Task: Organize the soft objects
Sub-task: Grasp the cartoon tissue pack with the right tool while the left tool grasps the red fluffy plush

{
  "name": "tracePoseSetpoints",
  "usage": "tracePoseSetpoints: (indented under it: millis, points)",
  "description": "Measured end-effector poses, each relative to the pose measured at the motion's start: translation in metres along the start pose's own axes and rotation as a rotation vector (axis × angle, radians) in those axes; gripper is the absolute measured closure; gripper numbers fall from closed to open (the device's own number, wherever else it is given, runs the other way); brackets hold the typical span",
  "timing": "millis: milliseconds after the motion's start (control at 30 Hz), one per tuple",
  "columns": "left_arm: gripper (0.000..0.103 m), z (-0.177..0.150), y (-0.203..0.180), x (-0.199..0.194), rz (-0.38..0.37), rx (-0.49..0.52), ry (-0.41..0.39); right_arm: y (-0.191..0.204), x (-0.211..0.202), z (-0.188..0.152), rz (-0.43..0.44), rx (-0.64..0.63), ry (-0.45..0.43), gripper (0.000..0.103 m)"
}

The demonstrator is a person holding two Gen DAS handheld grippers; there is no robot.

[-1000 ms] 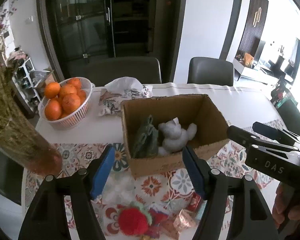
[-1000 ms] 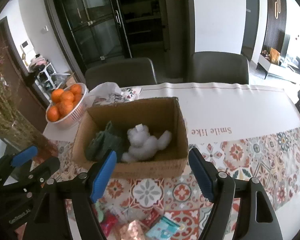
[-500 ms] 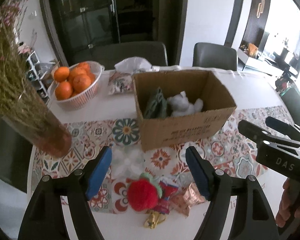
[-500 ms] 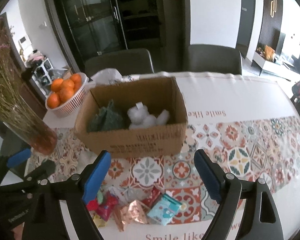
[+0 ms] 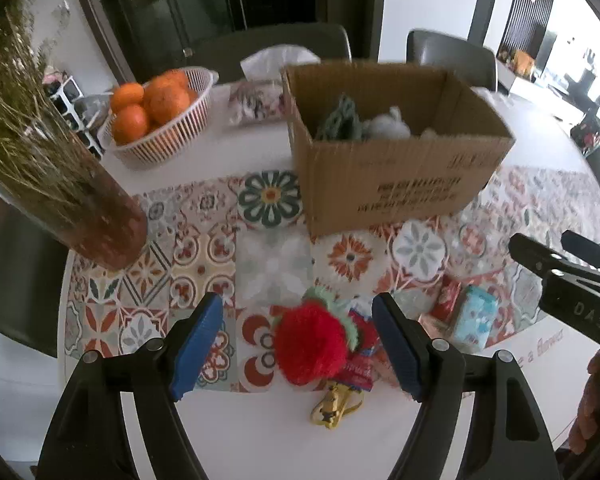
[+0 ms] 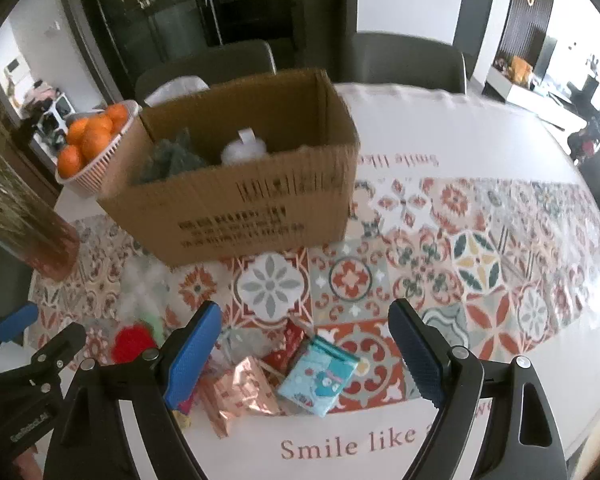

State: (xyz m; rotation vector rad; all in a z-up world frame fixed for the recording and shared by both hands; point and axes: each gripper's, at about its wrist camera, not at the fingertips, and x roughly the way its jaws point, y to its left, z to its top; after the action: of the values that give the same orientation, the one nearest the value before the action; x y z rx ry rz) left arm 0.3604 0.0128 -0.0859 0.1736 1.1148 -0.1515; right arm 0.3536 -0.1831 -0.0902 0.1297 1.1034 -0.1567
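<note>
Left gripper (image 5: pixel 298 350), jaws spread and empty, pitched steeply down with the red plush toy (image 5: pixel 314 348) lying on the table directly between its blue pads, neither pad touching it. Right gripper (image 6: pixel 306 354), likewise spread and empty, stands over the foil packets and the blue tissue pack (image 6: pixel 320 374) (not soft toys). The cardboard box (image 5: pixel 384 184), already holding a green and a white plush, lies beyond the toy; the left hand is judged the nearer.
</note>
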Motion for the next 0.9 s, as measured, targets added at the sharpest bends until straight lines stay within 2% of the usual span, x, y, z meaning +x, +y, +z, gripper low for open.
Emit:
tracePoseSetpoints:
  millis: [533,733,900]
  points:
    - [0.026,-0.02,-0.002,0.07,0.001,0.0,0.206,-0.012,0.069,-0.035,-0.022,0.101,0.254,0.017]
    - [0.026,-0.022,-0.004,0.093,0.027,0.005,0.257,-0.014,0.088,-0.044,-0.055,0.119,0.293,0.017]
    - [0.026,-0.025,-0.004,0.109,0.016,-0.001,0.298,-0.014,0.1,-0.05,-0.075,0.127,0.328,0.017]
